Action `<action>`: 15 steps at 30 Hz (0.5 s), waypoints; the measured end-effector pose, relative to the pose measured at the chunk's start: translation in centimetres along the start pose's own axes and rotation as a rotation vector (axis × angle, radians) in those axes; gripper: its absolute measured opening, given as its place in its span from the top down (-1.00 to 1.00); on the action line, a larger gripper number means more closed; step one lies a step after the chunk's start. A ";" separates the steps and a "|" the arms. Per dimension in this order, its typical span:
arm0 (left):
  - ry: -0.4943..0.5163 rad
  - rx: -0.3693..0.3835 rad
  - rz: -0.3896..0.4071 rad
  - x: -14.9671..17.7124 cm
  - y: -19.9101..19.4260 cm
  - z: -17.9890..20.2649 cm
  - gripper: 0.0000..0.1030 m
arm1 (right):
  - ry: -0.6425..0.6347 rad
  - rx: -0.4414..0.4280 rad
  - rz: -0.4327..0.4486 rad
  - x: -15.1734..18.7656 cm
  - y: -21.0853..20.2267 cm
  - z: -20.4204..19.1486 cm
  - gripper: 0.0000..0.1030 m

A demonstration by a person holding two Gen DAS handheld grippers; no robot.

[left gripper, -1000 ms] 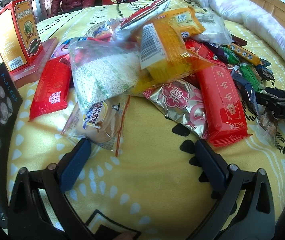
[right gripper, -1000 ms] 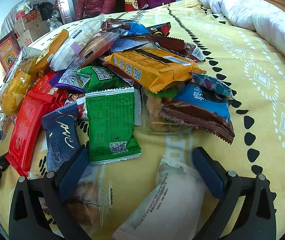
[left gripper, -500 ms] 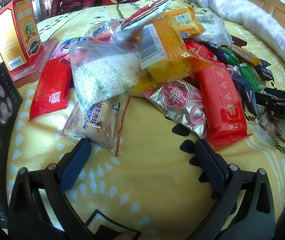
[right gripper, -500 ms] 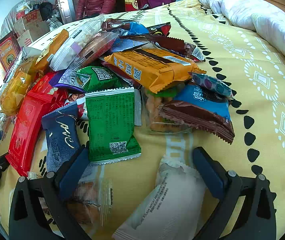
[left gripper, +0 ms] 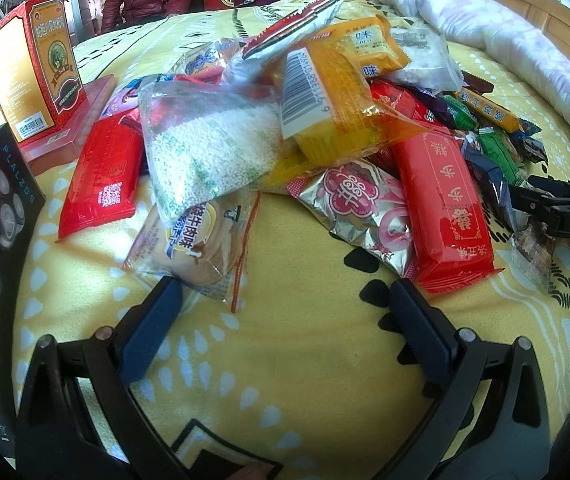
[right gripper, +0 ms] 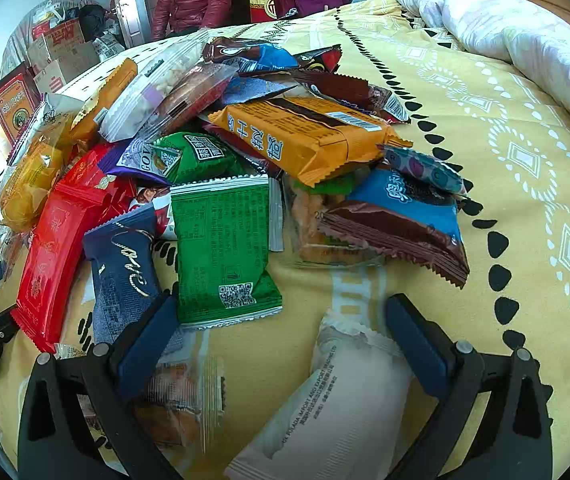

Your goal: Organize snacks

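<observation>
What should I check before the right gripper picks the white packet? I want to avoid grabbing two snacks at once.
1. right gripper open: ok.
2. white packet lies between the fingers: ok.
3. clear packet beside the left finger could get caught: not ok.
4. green packet lies ahead of the fingertips: ok.
5. left gripper open, holding nothing: ok.
6. Packet's near end: cannot tell, out of view.

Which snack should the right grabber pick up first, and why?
Probably the white packet. It already lies between the open fingers of the right gripper, apart from the pile, with nothing on top. Easing forward a little and closing looks simplest.
</observation>
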State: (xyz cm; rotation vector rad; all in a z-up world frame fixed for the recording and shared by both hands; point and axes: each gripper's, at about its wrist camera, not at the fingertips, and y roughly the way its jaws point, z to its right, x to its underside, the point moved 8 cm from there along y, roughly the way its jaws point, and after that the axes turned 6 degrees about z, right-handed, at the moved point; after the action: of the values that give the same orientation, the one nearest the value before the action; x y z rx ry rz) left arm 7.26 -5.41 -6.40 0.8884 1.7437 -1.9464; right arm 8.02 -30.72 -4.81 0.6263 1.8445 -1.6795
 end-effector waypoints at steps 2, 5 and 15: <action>0.001 -0.001 0.000 0.0 0.0 -0.1 -1.00 | 0.000 0.000 0.000 0.0 0.0 0.0 -1.00; -0.001 0.002 -0.001 0.0 -0.1 0.0 -1.00 | 0.000 0.000 0.000 0.0 0.0 0.0 -1.00; -0.069 0.125 -0.014 -0.9 -3.8 2.0 -0.92 | 0.000 -0.002 0.002 0.0 0.0 0.1 -1.00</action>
State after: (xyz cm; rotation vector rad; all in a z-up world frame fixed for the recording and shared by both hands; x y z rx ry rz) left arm 4.97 -6.90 -2.90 0.8417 1.6091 -2.0890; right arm 8.03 -30.86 -4.85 0.6270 1.8445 -1.6764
